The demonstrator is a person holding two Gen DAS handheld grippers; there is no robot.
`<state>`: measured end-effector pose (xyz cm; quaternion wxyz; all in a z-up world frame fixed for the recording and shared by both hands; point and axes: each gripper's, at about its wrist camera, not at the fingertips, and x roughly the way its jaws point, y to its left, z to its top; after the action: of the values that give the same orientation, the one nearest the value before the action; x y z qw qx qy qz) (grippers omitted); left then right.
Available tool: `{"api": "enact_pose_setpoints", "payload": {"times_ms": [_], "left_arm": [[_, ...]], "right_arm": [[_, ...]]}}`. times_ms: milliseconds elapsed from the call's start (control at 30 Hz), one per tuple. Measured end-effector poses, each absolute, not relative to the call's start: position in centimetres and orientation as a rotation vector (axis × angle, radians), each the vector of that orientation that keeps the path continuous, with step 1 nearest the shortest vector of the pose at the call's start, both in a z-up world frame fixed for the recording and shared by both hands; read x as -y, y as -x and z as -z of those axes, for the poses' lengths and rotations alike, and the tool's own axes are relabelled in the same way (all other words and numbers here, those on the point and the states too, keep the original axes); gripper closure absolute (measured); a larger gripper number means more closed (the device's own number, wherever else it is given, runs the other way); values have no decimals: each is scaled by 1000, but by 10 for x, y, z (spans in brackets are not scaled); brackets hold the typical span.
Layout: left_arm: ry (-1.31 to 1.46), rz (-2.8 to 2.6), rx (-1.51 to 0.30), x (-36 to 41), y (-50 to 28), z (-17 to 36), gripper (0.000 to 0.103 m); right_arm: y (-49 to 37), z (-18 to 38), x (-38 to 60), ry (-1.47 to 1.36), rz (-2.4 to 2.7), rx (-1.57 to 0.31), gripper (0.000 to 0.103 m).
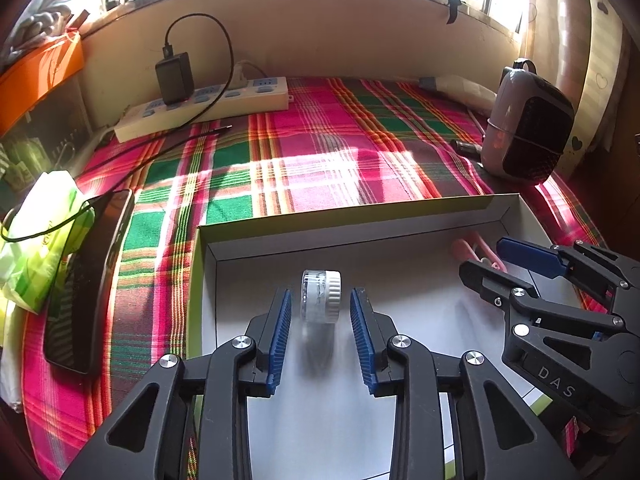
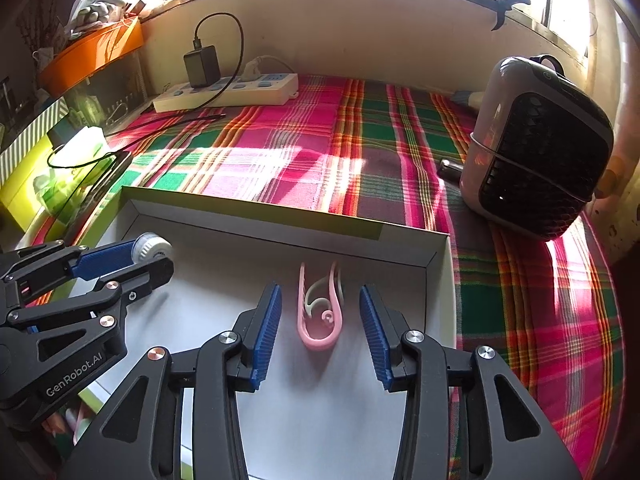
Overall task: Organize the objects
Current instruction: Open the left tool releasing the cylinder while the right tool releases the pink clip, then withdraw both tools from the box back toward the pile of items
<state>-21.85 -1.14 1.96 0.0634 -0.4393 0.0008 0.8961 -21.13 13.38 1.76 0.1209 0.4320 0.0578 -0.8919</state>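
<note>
A shallow white box (image 1: 352, 220) with green outer sides lies on a plaid cloth. In the left wrist view a small clear jar with a white ribbed cap (image 1: 320, 296) lies on its side on the box floor. My left gripper (image 1: 321, 300) is open around it, with a gap on each side. In the right wrist view a pink clip (image 2: 320, 316) lies in the box (image 2: 288, 236) between the blue pads of my right gripper (image 2: 320, 292), which is open and clear of it. Each gripper also shows in the other's view: right gripper (image 1: 486, 260), left gripper (image 2: 150, 258).
A white power strip (image 1: 200, 108) with a black charger sits at the back wall. A dark phone (image 1: 88, 280) and a green tissue pack (image 1: 40, 240) lie left of the box. A small grey heater (image 2: 536, 148) stands at the right, and an orange tray (image 2: 92, 56) at the back left.
</note>
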Motion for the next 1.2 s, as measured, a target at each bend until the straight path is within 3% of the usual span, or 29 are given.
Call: {"api": "enact_pose_setpoints", "payload": {"times_ms": [1200], "left_arm": [[1177, -2779, 80, 35, 124, -57, 71]], "right_arm": [[126, -49, -153, -1138, 2661, -61, 61]]}}
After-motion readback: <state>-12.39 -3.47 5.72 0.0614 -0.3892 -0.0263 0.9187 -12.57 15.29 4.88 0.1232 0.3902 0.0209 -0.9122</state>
